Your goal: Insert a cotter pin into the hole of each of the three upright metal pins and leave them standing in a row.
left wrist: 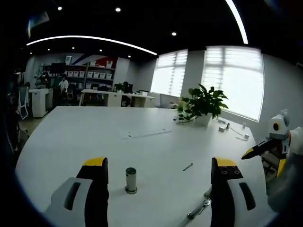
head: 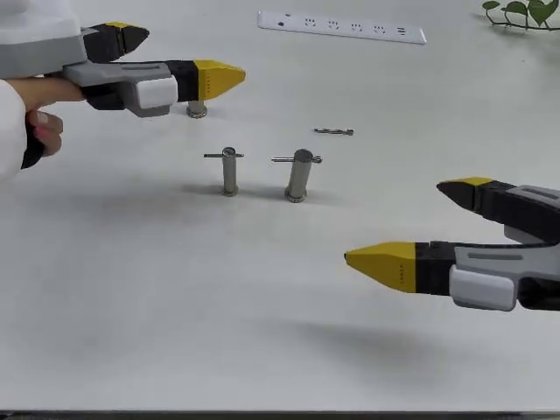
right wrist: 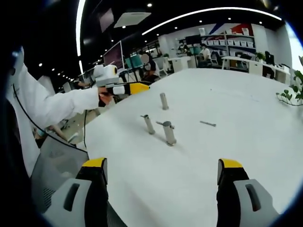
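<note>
Nearest me, the right gripper (head: 394, 220) is hovering above the white table (head: 175, 332), its jaws spread wide and gripping nothing. Beyond it, the right-hand pin (head: 298, 179) and the centre pin (head: 229, 175) are standing upright, each carrying a cotter pin through its head. Just behind them a loose cotter pin (head: 334, 131) is lying flat. Further back the bare pin (head: 197, 110) is standing below the left gripper (head: 195, 56), whose jaws are also gaping and empty. The third insertion looks to be in hand: someone needs to pinch that loose cotter pin and line it up with the bare pin's hole while steadying the pin
</note>
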A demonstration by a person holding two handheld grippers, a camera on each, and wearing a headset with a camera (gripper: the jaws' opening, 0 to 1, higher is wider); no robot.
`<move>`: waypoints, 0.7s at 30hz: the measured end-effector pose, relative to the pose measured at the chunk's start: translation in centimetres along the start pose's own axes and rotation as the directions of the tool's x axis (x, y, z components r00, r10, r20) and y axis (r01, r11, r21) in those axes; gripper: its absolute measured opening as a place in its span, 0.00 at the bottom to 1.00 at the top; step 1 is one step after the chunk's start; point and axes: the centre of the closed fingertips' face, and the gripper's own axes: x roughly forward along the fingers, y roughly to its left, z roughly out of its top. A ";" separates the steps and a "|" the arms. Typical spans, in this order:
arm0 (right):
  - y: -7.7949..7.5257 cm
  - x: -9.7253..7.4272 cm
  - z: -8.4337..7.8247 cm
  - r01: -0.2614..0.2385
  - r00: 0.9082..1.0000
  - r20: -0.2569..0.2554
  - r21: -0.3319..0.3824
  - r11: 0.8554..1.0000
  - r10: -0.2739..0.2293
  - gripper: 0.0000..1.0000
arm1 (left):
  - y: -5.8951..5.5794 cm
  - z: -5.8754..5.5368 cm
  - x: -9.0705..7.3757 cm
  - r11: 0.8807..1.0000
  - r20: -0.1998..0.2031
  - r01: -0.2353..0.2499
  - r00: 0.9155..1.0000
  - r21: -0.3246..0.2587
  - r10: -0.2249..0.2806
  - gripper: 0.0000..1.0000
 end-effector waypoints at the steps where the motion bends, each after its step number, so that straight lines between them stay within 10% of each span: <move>1: 0.0 0.0 0.0 0.001 1.000 -0.001 0.003 1.000 -0.001 0.94 | 0.4 -0.1 0.2 1.000 -0.001 -0.005 1.000 0.004 0.005 0.80; 21: -0.3 0.0 -0.3 0.024 1.000 -0.007 0.046 0.999 -0.023 0.92 | 4.1 -4.3 2.8 0.996 -0.142 -0.094 0.985 0.010 0.094 0.40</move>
